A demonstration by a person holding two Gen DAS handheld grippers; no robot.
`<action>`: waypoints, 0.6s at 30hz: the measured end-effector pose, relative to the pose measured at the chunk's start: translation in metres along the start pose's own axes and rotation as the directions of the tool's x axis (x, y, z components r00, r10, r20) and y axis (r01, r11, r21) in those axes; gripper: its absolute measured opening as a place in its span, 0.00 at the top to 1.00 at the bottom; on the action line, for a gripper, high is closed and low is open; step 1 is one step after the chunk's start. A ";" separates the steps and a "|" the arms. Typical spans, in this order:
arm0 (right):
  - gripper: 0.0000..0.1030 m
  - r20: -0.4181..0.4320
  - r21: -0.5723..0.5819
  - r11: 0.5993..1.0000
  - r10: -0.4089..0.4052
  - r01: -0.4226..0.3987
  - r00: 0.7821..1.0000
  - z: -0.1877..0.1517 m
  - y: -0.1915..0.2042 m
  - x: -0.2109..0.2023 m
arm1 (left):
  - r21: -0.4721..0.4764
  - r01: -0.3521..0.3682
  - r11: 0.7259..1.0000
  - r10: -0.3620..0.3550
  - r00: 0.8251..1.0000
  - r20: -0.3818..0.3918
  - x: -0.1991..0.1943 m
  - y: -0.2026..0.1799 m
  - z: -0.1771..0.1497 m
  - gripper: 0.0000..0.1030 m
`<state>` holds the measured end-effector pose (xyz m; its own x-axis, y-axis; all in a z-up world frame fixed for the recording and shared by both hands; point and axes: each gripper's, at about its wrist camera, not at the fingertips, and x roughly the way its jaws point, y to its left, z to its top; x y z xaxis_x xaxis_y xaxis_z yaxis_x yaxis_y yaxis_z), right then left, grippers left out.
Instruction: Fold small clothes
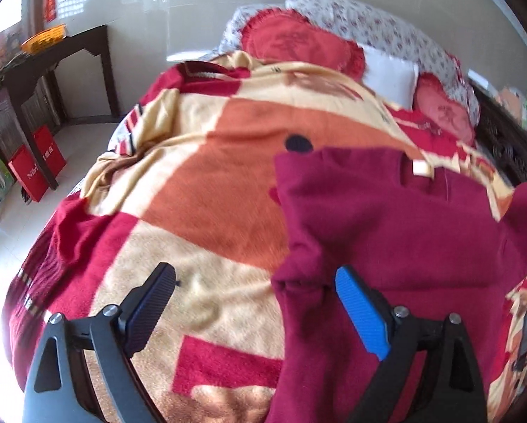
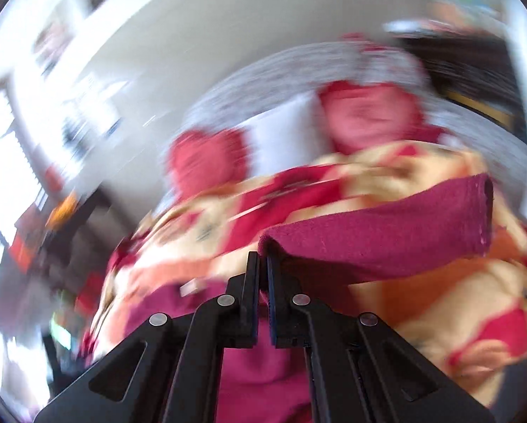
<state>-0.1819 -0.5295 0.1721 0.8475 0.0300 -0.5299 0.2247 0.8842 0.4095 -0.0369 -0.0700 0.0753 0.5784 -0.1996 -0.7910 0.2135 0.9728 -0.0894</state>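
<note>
Bed (image 1: 503,148) w/ red-orange-cream blanket (image 1: 200,190), maroon sweater (image 1: 404,232) on it, red pillows (image 1: 298,38) at head

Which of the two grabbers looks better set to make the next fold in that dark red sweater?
The right gripper, probably. It is shut on the sweater, with a sleeve lifted above the blanket. The left gripper is open and holds nothing, one finger over the sweater's edge.

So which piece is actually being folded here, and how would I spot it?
Look at the bed's big orange, cream and red blanket. On its near right side lies the sweater, one sleeve pinched in the right tongs. It is plain dark magenta with a pale neck label, unlike the patterned blanket.
</note>
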 end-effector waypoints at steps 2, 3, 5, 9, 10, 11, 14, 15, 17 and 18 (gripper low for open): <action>1.00 -0.066 -0.099 0.992 0.069 -0.076 0.995 -0.020 0.052 0.028 | -0.016 0.002 1.000 -0.002 1.000 -0.011 0.003 0.004 0.002 0.08; 1.00 -0.124 -0.137 0.983 0.108 -0.124 0.986 -0.038 0.081 0.050 | -0.020 0.002 1.000 -0.003 1.000 -0.020 0.005 0.004 0.002 0.08; 1.00 -0.235 -0.172 0.968 0.142 -0.185 0.962 -0.072 0.110 0.086 | -0.021 0.004 1.000 -0.005 0.999 -0.036 0.006 0.005 -0.002 0.08; 1.00 -0.541 -0.156 0.955 0.131 -0.252 0.831 -0.149 0.136 0.157 | 0.012 0.025 1.000 -0.024 0.999 -0.036 0.001 0.002 -0.006 0.08; 0.99 -0.546 -0.145 0.958 0.133 -0.249 0.827 -0.154 0.133 0.159 | 0.019 0.031 0.999 -0.031 0.999 -0.029 0.001 0.001 -0.007 0.08; 0.98 -0.541 -0.137 0.961 0.131 -0.241 0.831 -0.157 0.129 0.157 | 0.024 0.041 0.999 -0.041 0.999 -0.019 0.000 -0.001 -0.006 0.08; 0.92 -0.521 -0.120 0.968 0.127 -0.219 0.844 -0.154 0.111 0.137 | 0.021 0.070 0.997 -0.070 0.997 -0.014 0.003 -0.011 -0.003 0.08; 0.91 -0.505 -0.116 0.969 0.130 -0.216 0.853 -0.149 0.102 0.126 | 0.022 0.084 0.996 -0.084 0.996 -0.012 0.005 -0.016 -0.002 0.08; 0.87 -0.474 -0.109 0.976 0.117 -0.190 0.872 -0.140 0.091 0.113 | 0.034 0.104 0.994 -0.104 0.995 -0.010 0.008 -0.030 0.000 0.08; 0.85 -0.456 -0.090 0.983 0.103 -0.161 0.884 -0.135 0.079 0.104 | 0.047 0.114 0.992 -0.114 0.993 -0.010 0.011 -0.040 0.002 0.08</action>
<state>-0.1409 -0.3936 0.0486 0.5532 0.3300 -0.7649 0.0417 0.9061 0.4210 -0.0373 -0.1111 0.0712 0.5427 -0.3080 -0.7814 0.3147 0.9371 -0.1508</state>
